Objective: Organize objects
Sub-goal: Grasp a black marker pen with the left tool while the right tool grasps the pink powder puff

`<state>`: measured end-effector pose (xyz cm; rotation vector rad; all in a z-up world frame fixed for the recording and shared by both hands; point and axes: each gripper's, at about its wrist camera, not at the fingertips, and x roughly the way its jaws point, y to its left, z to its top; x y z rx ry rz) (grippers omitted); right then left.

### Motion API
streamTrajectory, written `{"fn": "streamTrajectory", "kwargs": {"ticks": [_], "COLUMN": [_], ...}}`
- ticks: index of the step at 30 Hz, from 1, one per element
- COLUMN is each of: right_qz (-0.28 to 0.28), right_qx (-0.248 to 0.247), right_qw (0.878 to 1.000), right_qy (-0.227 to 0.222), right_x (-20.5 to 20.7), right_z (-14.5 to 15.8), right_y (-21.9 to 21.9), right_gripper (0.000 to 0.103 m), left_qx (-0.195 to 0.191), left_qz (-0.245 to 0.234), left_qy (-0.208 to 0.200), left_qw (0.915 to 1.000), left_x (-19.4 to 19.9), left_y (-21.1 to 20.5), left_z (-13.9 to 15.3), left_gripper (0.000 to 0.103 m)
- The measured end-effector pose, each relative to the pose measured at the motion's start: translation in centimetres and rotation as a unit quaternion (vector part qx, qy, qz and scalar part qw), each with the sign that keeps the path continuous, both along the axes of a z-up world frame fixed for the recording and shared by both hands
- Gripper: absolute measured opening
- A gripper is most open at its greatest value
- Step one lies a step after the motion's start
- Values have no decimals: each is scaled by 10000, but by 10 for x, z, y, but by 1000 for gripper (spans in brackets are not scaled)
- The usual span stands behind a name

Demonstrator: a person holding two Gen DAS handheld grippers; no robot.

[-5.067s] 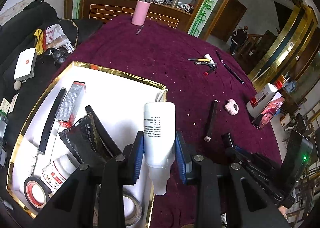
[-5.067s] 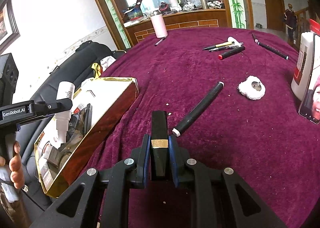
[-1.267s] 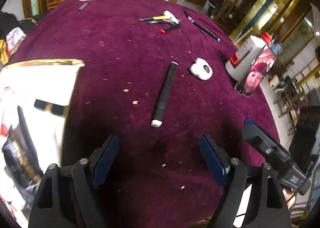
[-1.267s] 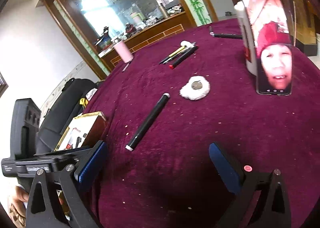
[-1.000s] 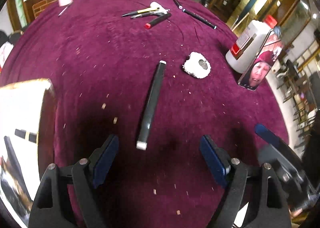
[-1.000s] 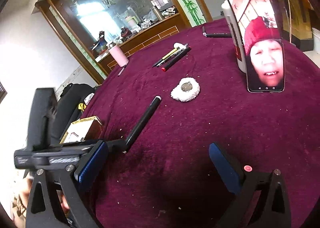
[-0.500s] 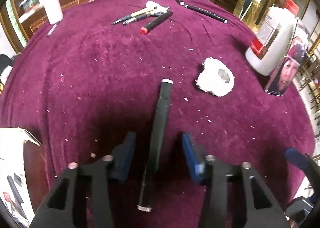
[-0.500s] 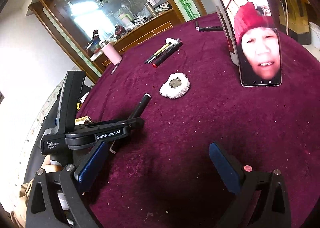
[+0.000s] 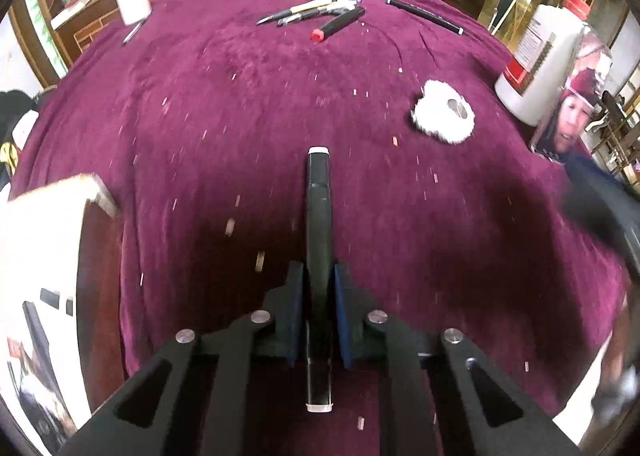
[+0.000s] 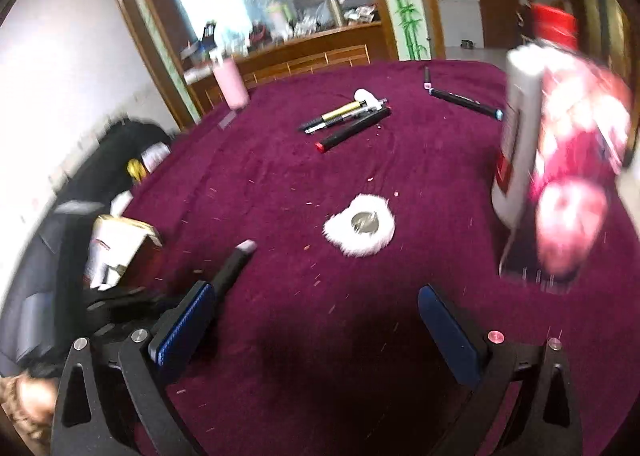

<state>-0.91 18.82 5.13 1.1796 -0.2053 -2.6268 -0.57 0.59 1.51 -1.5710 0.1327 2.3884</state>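
Purple-clothed surface [image 9: 240, 104] carries a black pen [image 9: 319, 216], now clenched low on its barrel by the left tool [image 9: 319, 308], light, stiff, likely slick, while the right tool [image 10: 316, 320] hangs released beside it.

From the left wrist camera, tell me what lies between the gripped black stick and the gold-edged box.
Nothing visible does. The left gripper is shut on the black stick; only bare maroon cloth separates it from the gold-edged box at the left.
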Motion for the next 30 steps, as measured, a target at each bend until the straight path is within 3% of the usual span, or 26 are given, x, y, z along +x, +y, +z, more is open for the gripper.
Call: {"fn": "streamTrajectory", "kwargs": {"ticks": [3,8,13,15,16,20,27,30], "right_qz": [78,-307,-409,-395,-332,-312,-166,-90], "right_qx": [205,591,876,1235,1253,1060,410,146], "right_qw": [9994,9948,9908,9882,9887,9914,9984,9993], "right_qy": [-277,-773,-945,-819,-756,-707,-365,-321], "right_x": [-32,-81,-96,-96,-94,-84,-29,-11], "right_z": [-9,-35,-51,-52,-51,-47,-26,-25], "right_y": [-3,-2,-9,-16,-18,-19,-19,-20], "right_gripper": [102,95,74,57,53,48,48,48], "left_qx": [175,438,364,375,380,407,866,873], "left_qz": [46,118,88,82,81,98,298,302], "left_qy": [-139,-243,-199,-189,-186,-160,-83,6], "left_qw": [9997,9987,9991,9991,9991,9990,9958,9957], "left_x": [12,14,15,15,17,17,20,23], "left_y": [-12,-22,-19,-19,-20,-22,-34,-33], "left_z": [0,-2,-1,-2,-2,-2,-5,-1], "left_gripper": [14,14,14,14,14,14,14,14]}}
